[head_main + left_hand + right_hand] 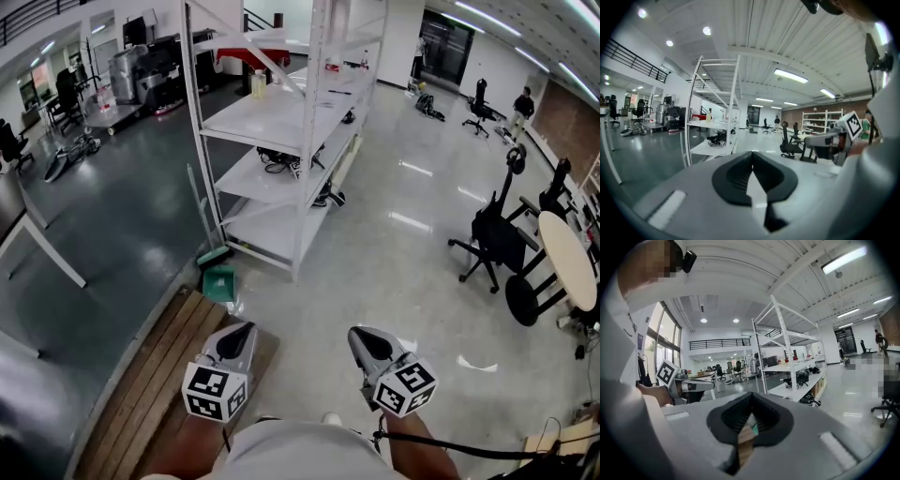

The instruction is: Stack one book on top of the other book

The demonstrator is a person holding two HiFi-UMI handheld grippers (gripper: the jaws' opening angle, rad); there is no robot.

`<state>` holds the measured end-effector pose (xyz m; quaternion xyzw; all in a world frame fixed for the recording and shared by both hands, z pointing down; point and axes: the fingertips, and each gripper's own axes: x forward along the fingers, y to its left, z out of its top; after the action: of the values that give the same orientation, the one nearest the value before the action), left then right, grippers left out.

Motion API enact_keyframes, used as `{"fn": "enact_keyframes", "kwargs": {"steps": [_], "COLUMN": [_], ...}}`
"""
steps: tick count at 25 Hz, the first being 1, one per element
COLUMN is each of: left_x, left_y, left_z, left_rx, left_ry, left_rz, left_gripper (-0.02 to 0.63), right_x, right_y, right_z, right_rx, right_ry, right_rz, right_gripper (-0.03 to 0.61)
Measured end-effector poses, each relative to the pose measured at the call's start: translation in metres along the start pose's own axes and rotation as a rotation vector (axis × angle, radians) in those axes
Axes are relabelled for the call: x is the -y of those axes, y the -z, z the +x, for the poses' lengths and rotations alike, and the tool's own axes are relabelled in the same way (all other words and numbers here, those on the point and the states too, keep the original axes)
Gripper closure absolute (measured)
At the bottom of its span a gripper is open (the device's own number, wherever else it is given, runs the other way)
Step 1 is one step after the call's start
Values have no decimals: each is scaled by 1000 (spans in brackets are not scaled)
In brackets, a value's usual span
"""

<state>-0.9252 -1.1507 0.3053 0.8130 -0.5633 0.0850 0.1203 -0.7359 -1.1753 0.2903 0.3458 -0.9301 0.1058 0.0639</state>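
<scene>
Grippers are hanging clenched and empty: left gripper over the edge of the wooden bench, right gripper over open floor, shelf rack standing well ahead. Where the 2 books are, I cannot tell.

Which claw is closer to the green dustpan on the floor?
Left. The left claw is just short of the green dustpan, above the wooden boards; the right claw is farther off to its right.

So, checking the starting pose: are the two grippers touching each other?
Apart. The head view shows pale floor between the left gripper and the right gripper, so there is a plain gap.
</scene>
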Motion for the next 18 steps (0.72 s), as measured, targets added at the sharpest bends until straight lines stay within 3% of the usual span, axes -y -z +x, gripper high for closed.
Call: {"fn": "enact_keyframes", "kwargs": {"steps": [8,18], "left_x": [-6,-2], "left_y": [5,22], "left_z": [-7,-17], "left_rx": [1,-24], "left_ry": [39,162], "left_rz": [12,47], "left_gripper": [606,606], "right_x": [-10,-48], "right_y": [0,21], "right_z": [-2,-22], "right_rx": [17,28], "right_ry": [51,174], "right_rz": [0,34], "right_gripper": [578,577]}}
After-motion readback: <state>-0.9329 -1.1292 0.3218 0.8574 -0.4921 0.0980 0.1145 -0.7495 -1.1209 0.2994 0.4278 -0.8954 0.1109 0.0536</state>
